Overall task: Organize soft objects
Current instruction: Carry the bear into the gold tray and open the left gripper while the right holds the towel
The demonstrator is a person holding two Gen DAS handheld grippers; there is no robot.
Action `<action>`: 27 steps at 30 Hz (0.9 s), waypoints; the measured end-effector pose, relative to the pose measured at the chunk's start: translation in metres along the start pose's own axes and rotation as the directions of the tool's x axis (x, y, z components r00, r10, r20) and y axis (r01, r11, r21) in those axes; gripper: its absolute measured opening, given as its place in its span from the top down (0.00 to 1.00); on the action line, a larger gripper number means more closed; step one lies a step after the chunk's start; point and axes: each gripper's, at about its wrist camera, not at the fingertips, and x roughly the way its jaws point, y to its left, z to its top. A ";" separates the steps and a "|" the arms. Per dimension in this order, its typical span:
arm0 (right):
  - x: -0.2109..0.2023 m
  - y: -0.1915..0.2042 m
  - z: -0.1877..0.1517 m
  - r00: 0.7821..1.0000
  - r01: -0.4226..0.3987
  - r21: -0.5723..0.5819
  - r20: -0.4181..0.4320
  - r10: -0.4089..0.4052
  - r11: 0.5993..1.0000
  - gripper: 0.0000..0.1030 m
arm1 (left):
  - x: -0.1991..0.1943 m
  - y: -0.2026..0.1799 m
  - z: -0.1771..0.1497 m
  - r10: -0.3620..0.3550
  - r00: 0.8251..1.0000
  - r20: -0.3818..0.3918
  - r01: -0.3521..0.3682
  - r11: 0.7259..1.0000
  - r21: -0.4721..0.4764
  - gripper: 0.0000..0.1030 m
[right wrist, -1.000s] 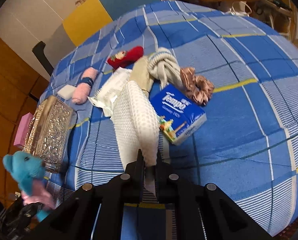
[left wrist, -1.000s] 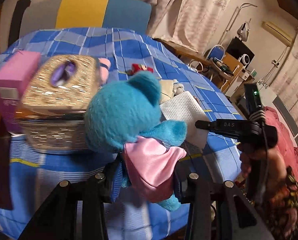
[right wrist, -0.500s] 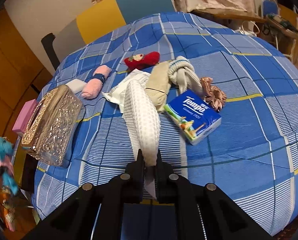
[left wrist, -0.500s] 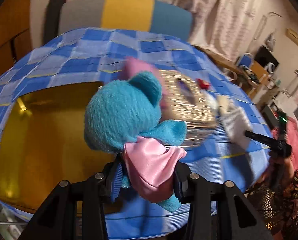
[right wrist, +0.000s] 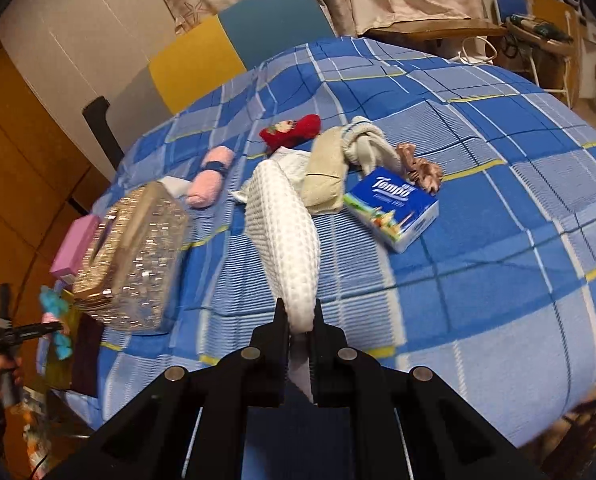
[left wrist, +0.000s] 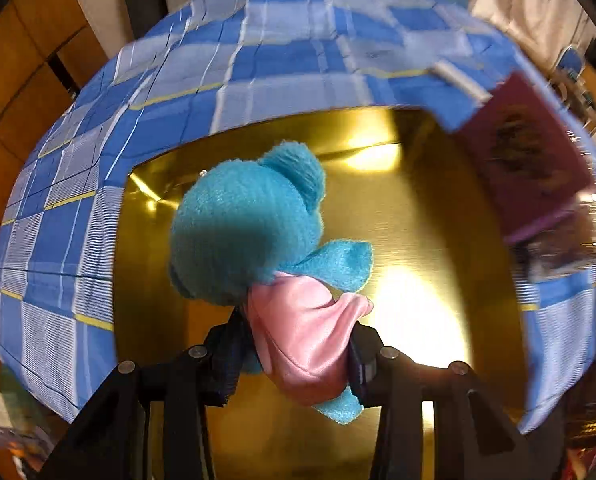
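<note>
Left claw (left wrist: 294,344): It is closed on the blue plush toy (left wrist: 250,232). The toy is squeezed low down, at its pink satin dress (left wrist: 302,332), with one black finger on each side.
Where the toy is: It is held up in the air over a shiny gold tray (left wrist: 418,216). No touch with the tray can be seen. The tray sits at the near left edge of the bed, beside the blue check bedspread (left wrist: 258,60).
How the toy will handle: It is judged to be light, soft and squashy. The satin looks slippery, so a hold on the thicker body under the dress is likely safer than on loose cloth alone.
Which way the toy points: Its long line runs from the claw outward, feet near the claw and round head far from it, tipped a little to the left.
Right claw (right wrist: 298,320): It is shut tight on the near end of a white waffle cloth (right wrist: 286,232).
How the cloth will handle: It is judged to be light and floppy, and it will likely sag where it is not held.
Which way the cloth points: Its long line runs away from the claw, toward the pile of soft things in the middle of the bed.
Nearby: A blue tissue pack (right wrist: 394,208) lies just right of the cloth. A glittery gold box (right wrist: 134,252) stands to its left.
</note>
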 end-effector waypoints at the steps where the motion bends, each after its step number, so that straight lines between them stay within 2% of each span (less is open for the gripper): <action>1: -0.003 0.003 -0.002 1.000 -0.006 0.004 0.003 0.006 1.000 0.92 | 0.006 0.006 0.004 0.013 1.000 -0.011 -0.013 1.000 -0.005 0.59; 4: -0.015 0.014 -0.010 1.000 -0.011 -0.001 0.012 0.011 1.000 0.92 | 0.025 0.023 0.015 0.066 0.996 -0.056 -0.065 0.998 0.008 0.58; 7: -0.026 0.024 -0.014 1.000 -0.009 -0.009 0.025 0.010 1.000 0.92 | 0.034 0.038 0.027 0.122 0.991 -0.057 -0.122 0.992 0.006 0.47; 9: -0.031 0.027 -0.015 0.999 -0.016 -0.001 0.033 0.016 1.000 0.92 | 0.034 0.046 0.033 0.151 0.987 -0.048 -0.152 0.988 -0.022 0.44; 16: -0.039 0.038 -0.020 0.999 -0.023 0.003 0.043 0.023 1.000 0.92 | 0.014 0.066 0.026 0.102 0.995 0.023 -0.098 0.985 -0.143 0.34; 18: -0.040 0.041 -0.021 0.998 -0.033 0.011 0.046 0.033 0.999 0.92 | 0.010 0.070 0.021 0.066 0.997 0.045 -0.058 0.985 -0.162 0.31; 20: -0.042 0.045 -0.021 0.998 -0.043 0.013 0.051 0.043 0.999 0.92 | 0.002 0.070 0.014 0.074 0.995 0.071 -0.061 0.984 -0.166 0.27; 22: -0.044 0.050 -0.021 0.997 -0.049 0.009 0.056 0.049 0.999 0.92 | 0.006 0.073 0.019 0.073 0.993 0.090 -0.057 0.985 -0.162 0.27; 24: -0.047 0.056 -0.020 0.996 -0.067 0.003 0.065 0.066 0.998 0.92 | 0.007 0.073 0.018 0.036 0.996 0.086 -0.022 0.987 -0.157 0.27; 27: -0.053 0.068 -0.018 0.993 -0.088 -0.013 0.077 0.089 0.996 0.92 | -0.002 0.077 0.012 0.068 0.992 0.107 -0.046 0.980 -0.194 0.27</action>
